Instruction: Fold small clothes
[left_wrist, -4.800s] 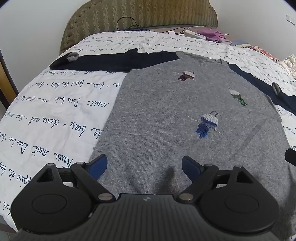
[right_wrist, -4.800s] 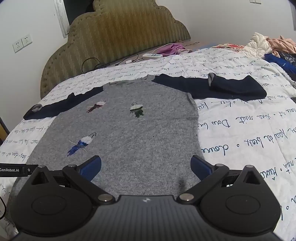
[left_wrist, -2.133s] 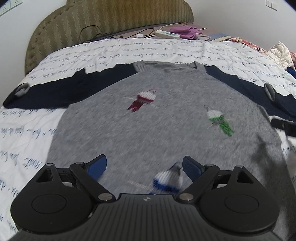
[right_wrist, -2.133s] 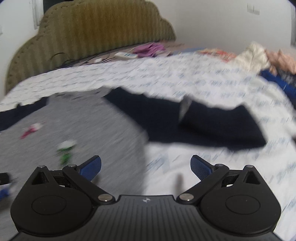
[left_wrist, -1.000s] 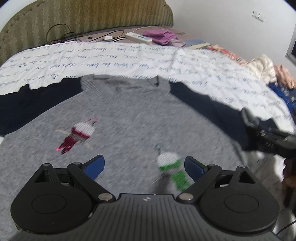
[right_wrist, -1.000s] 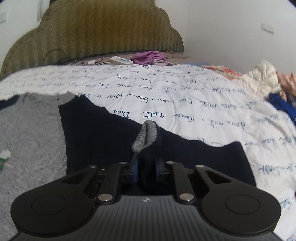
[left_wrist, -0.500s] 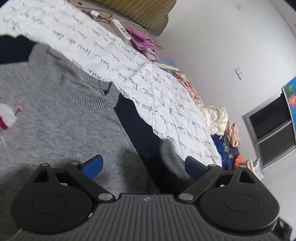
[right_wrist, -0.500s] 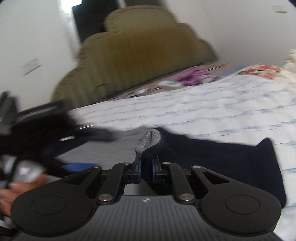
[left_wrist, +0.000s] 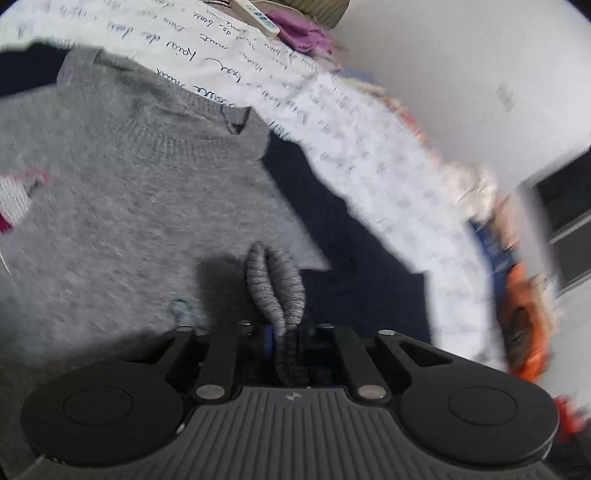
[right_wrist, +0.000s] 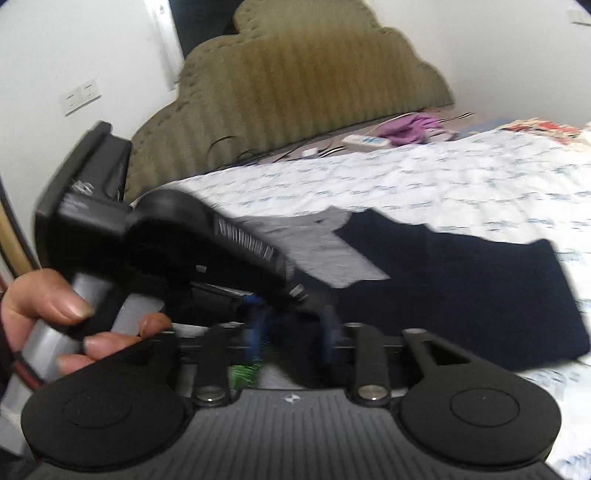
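Observation:
A small grey sweater (left_wrist: 129, 206) with navy sleeves lies face up on the bed. My left gripper (left_wrist: 286, 338) is shut on the grey ribbed cuff (left_wrist: 275, 284) of the navy right sleeve (left_wrist: 351, 258), over the sweater's right side. In the right wrist view my right gripper (right_wrist: 291, 341) has its blue fingers partly apart; the frame is blurred and nothing shows clearly between them. The left gripper's body (right_wrist: 177, 240) and the hand holding it cross just in front. The folded navy sleeve (right_wrist: 461, 291) lies to the right.
The white bedsheet (right_wrist: 461, 188) with blue script covers the bed. An olive headboard (right_wrist: 303, 81) stands behind. A purple cloth (right_wrist: 413, 129) and a power strip (right_wrist: 364, 140) lie by the headboard. A pile of clothes (left_wrist: 517, 295) sits at the bed's right.
The sleeve cuff has passed from my right gripper to my left one: the left gripper has shut on it and the right gripper's fingers have parted. Both views are blurred by motion.

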